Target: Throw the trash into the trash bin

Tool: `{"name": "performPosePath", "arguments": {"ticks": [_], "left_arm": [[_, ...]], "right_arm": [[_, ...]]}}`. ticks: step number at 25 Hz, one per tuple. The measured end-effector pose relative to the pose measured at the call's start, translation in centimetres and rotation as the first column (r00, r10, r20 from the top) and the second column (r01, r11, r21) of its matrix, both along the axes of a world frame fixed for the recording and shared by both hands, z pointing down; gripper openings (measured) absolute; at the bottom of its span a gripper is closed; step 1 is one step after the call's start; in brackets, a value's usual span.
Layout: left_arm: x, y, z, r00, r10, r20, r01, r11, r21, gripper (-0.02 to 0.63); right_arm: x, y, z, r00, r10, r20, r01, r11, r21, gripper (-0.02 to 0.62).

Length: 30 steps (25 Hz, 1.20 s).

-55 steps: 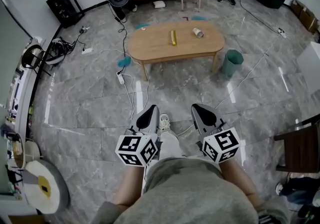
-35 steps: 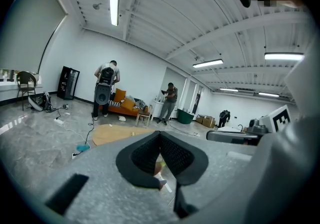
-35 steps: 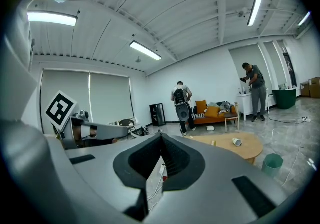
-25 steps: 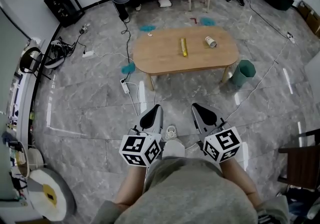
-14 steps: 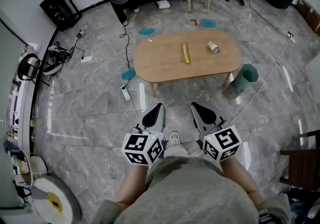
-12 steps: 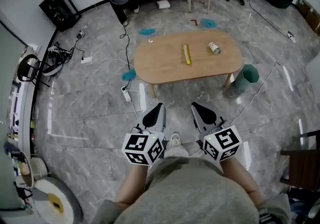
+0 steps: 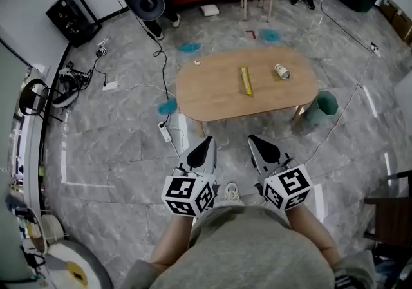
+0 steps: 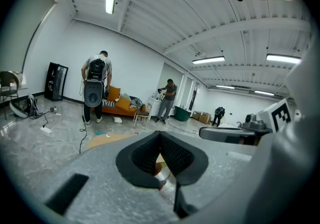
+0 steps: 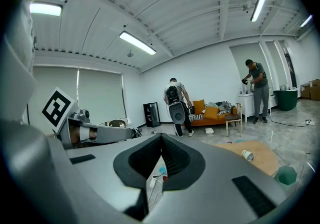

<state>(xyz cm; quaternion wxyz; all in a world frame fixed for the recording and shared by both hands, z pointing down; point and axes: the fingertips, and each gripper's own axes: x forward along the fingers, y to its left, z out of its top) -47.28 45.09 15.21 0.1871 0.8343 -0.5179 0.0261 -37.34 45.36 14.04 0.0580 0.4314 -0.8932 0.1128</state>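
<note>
Head view: table (image 7: 212, 88) nearer than before; left gripper (image 7: 205, 147), right gripper (image 7: 259, 145) (jaws together, empty).

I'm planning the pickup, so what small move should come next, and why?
Probably step closer to the table: the cup and yellow stick lie there, well ahead of the left gripper and right gripper, both with fingers shut on nothing.
</note>
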Motion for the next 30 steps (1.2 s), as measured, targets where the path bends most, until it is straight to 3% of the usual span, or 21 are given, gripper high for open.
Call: {"name": "performPosePath", "arguments": {"ticks": [16,30], "left_arm": [[-3.9,-6.7,1.2,1.000,0.007,-0.024,-0.008,1.000,-0.028,0.000],[-3.6,-12.8,2.1,0.995,-0.090,-0.034,0.088,0.995,-0.047,0.000]], "right_arm": [[-3.7,-6.2,0.6,1.000,0.014,-0.018,-0.014,1.000,-0.018,0.008],[-2.7,-12.9,1.3,0.998,-0.068,-0.009,0.068,0.997,-0.039,0.008]]}}
